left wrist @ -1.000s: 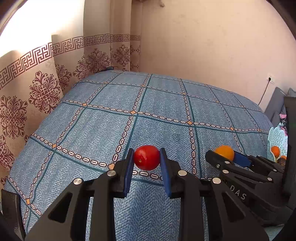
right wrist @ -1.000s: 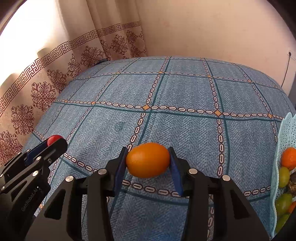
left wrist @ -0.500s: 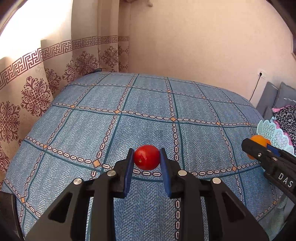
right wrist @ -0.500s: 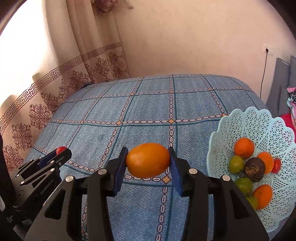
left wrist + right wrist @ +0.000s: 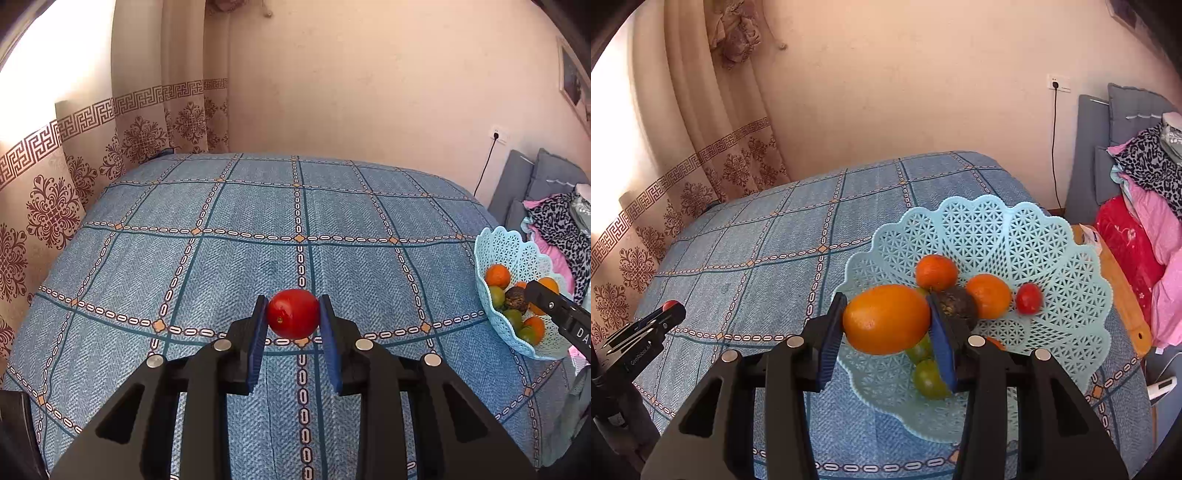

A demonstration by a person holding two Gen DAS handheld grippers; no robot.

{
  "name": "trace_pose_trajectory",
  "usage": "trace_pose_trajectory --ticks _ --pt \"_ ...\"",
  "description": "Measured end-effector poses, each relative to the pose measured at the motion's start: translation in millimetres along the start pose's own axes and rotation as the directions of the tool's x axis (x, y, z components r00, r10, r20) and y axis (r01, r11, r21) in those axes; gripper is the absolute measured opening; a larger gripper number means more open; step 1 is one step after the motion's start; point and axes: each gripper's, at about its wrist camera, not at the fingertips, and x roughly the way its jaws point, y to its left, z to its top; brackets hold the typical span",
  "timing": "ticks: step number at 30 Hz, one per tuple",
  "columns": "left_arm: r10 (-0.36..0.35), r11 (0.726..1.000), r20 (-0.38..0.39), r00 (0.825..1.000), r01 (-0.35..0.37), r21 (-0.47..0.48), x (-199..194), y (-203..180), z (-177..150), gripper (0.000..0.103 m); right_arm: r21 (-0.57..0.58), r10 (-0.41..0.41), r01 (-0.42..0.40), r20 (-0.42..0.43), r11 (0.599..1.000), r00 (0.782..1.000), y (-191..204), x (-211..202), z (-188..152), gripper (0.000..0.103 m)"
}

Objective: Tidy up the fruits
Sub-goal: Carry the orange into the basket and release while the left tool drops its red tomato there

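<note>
My left gripper [image 5: 293, 323] is shut on a red tomato [image 5: 293, 313] and holds it above the blue patterned bedspread [image 5: 258, 229]. My right gripper [image 5: 886, 325] is shut on an orange [image 5: 886, 318] and holds it over the near left rim of the light blue lattice basket [image 5: 1015, 236]. The basket holds two oranges [image 5: 936, 271], a dark avocado [image 5: 956, 304], a small red tomato [image 5: 1028, 298] and green fruits [image 5: 929, 378]. The basket also shows at the right in the left wrist view [image 5: 517, 251], with the right gripper's finger [image 5: 554, 306] over it.
A patterned curtain [image 5: 74, 166] hangs along the left side of the bed. Pink and leopard-print bedding [image 5: 1145, 206] and a grey headboard [image 5: 1086, 147] lie to the right. A wooden board [image 5: 1123, 288] lies beyond the basket. A wall socket with a cable [image 5: 1054, 85] is on the back wall.
Both grippers have swung to the right with their fruits. The right gripper with the orange now sits over the basket's rim, which has come much closer.
</note>
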Motion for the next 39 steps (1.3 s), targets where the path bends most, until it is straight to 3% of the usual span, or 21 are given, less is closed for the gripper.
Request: trace_pose_trajectory --ticks 9,17,18,20,27,29,33,35,39 --pt "-0.033 0.998 0.018 0.999 0.032 0.049 -14.6 -27.5 5.6 0.028 0.082 -0.072 0.07 0.018 0.994 0.997 -47.5 -11.2 -1.4 0.045" --pt "-0.064 0.994 0.017 0.998 0.062 0.094 -18.5 -55.7 9.3 0.028 0.102 -0.102 0.1 0.016 0.99 0.995 -64.5 -12.2 -4.4 0.045" --pt "-0.068 0.993 0.017 0.998 0.066 0.102 -18.9 -60.0 9.6 0.028 0.108 -0.102 0.1 0.015 0.989 0.995 -67.0 -11.9 -4.7 0.046" --pt "-0.075 0.99 0.018 0.997 0.073 0.118 -18.9 -67.1 10.2 0.028 0.122 -0.106 0.102 0.027 0.987 0.994 -72.2 -15.2 -5.4 0.058" --pt "-0.116 0.979 0.018 0.993 0.111 0.171 -20.4 -100.3 13.0 0.028 0.118 -0.144 0.134 0.076 0.984 0.987 -81.5 -31.3 -6.8 0.059" --pt "-0.137 0.974 0.014 0.99 0.132 0.186 -20.3 -110.5 14.2 0.028 0.125 -0.149 0.138 0.089 0.983 0.985 -85.3 -36.3 -7.4 0.068" --pt "-0.22 0.952 -0.01 0.975 0.217 0.214 -18.8 -135.1 16.5 0.028 0.132 -0.167 0.151 0.121 0.98 0.978 -90.0 -47.2 -8.8 0.075" --pt "-0.272 0.936 -0.034 0.962 0.273 0.224 -16.0 -149.0 17.2 0.028 0.134 -0.172 0.154 0.135 0.979 0.976 -92.3 -52.3 -9.6 0.081" --pt "-0.361 0.897 -0.091 0.928 0.372 0.238 -7.9 -175.1 18.1 0.028 0.144 -0.193 0.17 0.161 0.975 0.968 -97.6 -61.2 -10.0 0.083"
